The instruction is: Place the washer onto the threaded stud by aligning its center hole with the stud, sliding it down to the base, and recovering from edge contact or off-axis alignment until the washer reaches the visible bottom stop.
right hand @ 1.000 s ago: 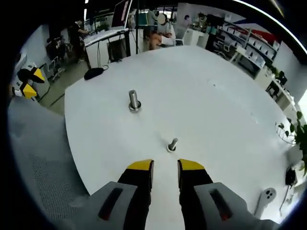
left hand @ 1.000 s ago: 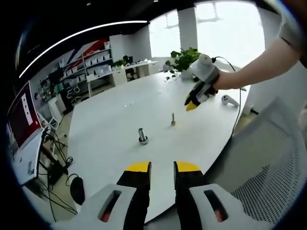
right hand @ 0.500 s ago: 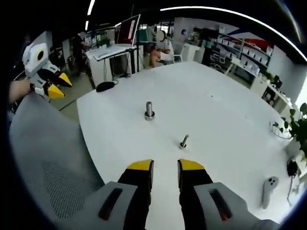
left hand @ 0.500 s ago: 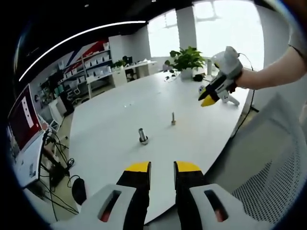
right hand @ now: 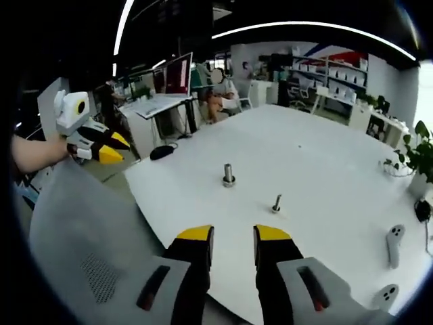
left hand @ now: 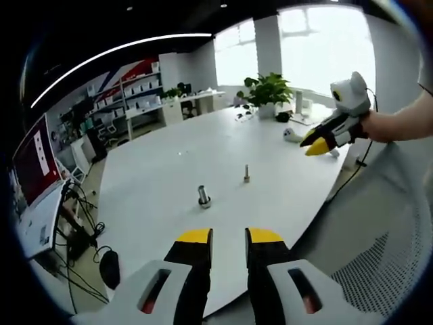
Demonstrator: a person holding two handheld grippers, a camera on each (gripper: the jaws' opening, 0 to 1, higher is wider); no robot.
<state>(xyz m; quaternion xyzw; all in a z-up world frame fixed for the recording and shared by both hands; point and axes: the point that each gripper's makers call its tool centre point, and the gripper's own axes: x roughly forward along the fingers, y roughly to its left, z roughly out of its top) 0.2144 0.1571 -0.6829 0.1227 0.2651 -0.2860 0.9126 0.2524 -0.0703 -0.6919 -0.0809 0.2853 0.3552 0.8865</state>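
Note:
Two metal parts stand on the round white table (left hand: 162, 156). One is a thick stud (left hand: 202, 196) with a wider ring at its foot, the other a thin upright bolt (left hand: 246, 173). In the right gripper view the thick stud (right hand: 229, 175) is left of the thin bolt (right hand: 276, 202). My left gripper (left hand: 229, 237) is off the table's near edge, open and holding nothing. My right gripper (right hand: 233, 235) is also back from the table (right hand: 325, 149), open and holding nothing. The right gripper (left hand: 314, 145) is in the air on the right, and the left gripper (right hand: 114, 147) on the left. I cannot make out a loose washer.
A grey mesh chair (right hand: 88, 237) lies between my right gripper and the table, and the same chair (left hand: 385, 223) fills the right. White controllers (right hand: 392, 240) lie on the far side near a potted plant (left hand: 267, 88). Desks, a monitor (left hand: 30, 159) and shelves ring the room.
My right gripper has drawn back from above the thin bolt to beyond the table's edge. Its view now takes in the chair and the left gripper. The metal parts have not moved.

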